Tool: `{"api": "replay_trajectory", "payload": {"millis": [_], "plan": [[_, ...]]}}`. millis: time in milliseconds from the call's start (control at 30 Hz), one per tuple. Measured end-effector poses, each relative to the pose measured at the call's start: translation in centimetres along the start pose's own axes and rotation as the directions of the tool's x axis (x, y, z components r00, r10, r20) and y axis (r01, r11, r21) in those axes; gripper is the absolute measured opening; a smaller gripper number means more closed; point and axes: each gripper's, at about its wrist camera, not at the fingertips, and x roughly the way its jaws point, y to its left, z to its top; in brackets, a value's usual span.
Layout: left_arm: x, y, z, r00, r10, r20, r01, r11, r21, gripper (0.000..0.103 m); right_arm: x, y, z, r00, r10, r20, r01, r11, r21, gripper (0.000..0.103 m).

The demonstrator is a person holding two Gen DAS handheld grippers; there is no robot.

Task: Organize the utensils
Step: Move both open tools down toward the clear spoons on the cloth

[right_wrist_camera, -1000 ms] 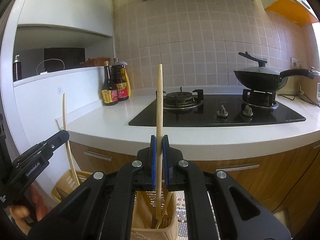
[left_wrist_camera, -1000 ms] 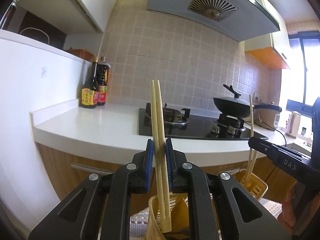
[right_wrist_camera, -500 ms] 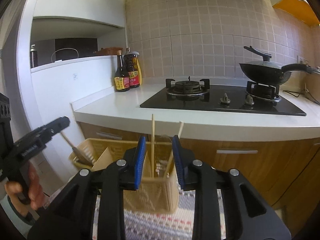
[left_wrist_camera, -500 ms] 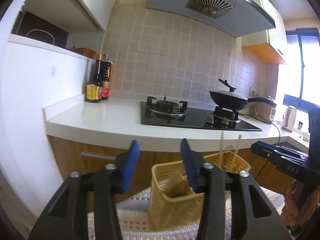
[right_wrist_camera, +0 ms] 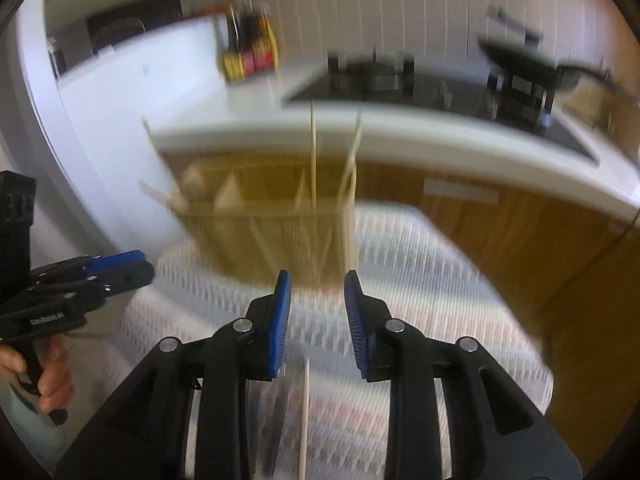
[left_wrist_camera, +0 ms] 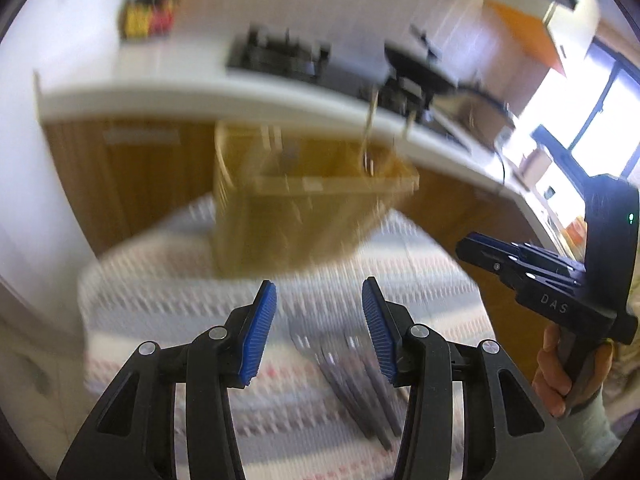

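Note:
Both views are motion-blurred. A yellow divided utensil basket (left_wrist_camera: 304, 204) stands on a patterned mat (left_wrist_camera: 168, 304); it also shows in the right wrist view (right_wrist_camera: 264, 228), with chopsticks (right_wrist_camera: 314, 148) standing in it. My left gripper (left_wrist_camera: 319, 332) is open and empty above several dark utensils (left_wrist_camera: 352, 392) lying on the mat. My right gripper (right_wrist_camera: 316, 320) is open and empty above a loose chopstick (right_wrist_camera: 305, 412) and dark utensils (right_wrist_camera: 276, 412) on the mat (right_wrist_camera: 420, 272). Each gripper appears in the other's view: the right one (left_wrist_camera: 532, 276), the left one (right_wrist_camera: 76, 284).
A white counter (right_wrist_camera: 400, 140) with a black stove (right_wrist_camera: 400, 88), a wok (right_wrist_camera: 524, 64) and sauce bottles (right_wrist_camera: 250, 52) runs behind the basket. Wooden cabinet fronts (right_wrist_camera: 500, 232) stand below it. A white wall (right_wrist_camera: 120, 128) is at the left.
Both grippers let go of their chopsticks, which now stand in the basket. Both have pulled back and tilted down toward the mat, jaws open.

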Motion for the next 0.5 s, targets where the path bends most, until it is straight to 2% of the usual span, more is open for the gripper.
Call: {"api": "replay_trajectory", "payload": {"millis": [100,233,300,433,500], "plan": [[2.5,0.6,-1.2,0.996,0.006,-0.093,-0.008,1.0,-0.021,0.041,1.6,-0.8,-1.5,0.989,0.054,-0.137,-0.048,0.998,0.052,0.025],[5.7,1.2,-3.1,0.981,-0.005,-0.195,-0.004,0.999,-0.048,0.041,3.4,-2.0,-3.2,0.969,0.07,-0.236,-0.046,0.994,0.103,0.025],[7.2,1.4,-3.8,0.972,-0.005,-0.235,-0.007,0.999,-0.053,0.041,4.3,-2.6,-3.9,0.959,0.075,-0.273,-0.041,0.991,0.126,0.025],[10.1,1.0,-5.4,0.949,0.007,-0.315,-0.02,0.999,-0.038,0.034,6.1,-3.1,-4.7,0.937,0.107,-0.331,-0.058,0.986,0.155,0.025],[10.7,0.4,-5.9,0.949,0.046,-0.313,-0.048,0.999,0.002,0.033,7.1,-3.0,-5.1,0.929,0.108,-0.355,-0.055,0.986,0.155,0.025]]}}
